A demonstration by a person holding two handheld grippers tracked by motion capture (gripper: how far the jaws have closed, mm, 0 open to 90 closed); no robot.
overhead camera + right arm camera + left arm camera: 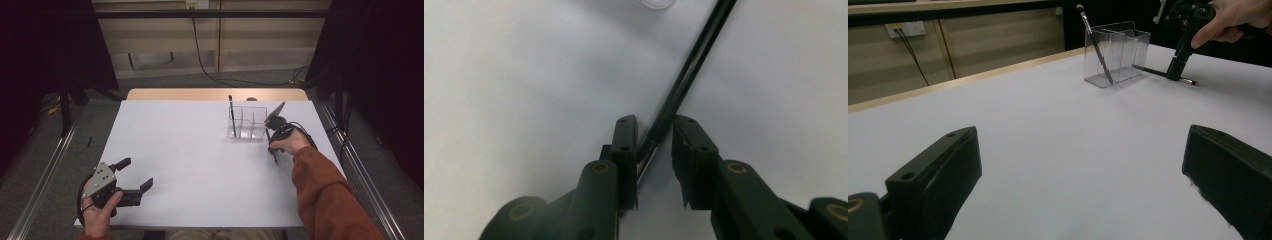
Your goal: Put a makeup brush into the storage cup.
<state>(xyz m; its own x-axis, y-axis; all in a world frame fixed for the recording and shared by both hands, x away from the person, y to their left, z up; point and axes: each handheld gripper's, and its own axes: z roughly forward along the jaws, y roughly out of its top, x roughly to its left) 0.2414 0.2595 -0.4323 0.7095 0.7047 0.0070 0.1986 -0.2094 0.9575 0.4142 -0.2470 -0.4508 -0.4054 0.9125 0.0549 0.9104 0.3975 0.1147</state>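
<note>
Right tongs (655, 150) straddle slim black brush (684, 80) lying on white surface (200, 150) beside clear plastic 3-compartment organizer (248, 122), pads not yet clamped; off-centre contact risks roll-out. Left tongs (136, 176) open, idle.

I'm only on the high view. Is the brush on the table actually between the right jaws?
Observer: Yes. In the right gripper view the brush handle runs between the jaws of the right gripper, close against one jaw, with a gap at the other.
Operator: And the brush standing in the clear holder, which end is up?
Observer: In the left gripper view, that second brush leans in the holder with its bristle end up.
</note>
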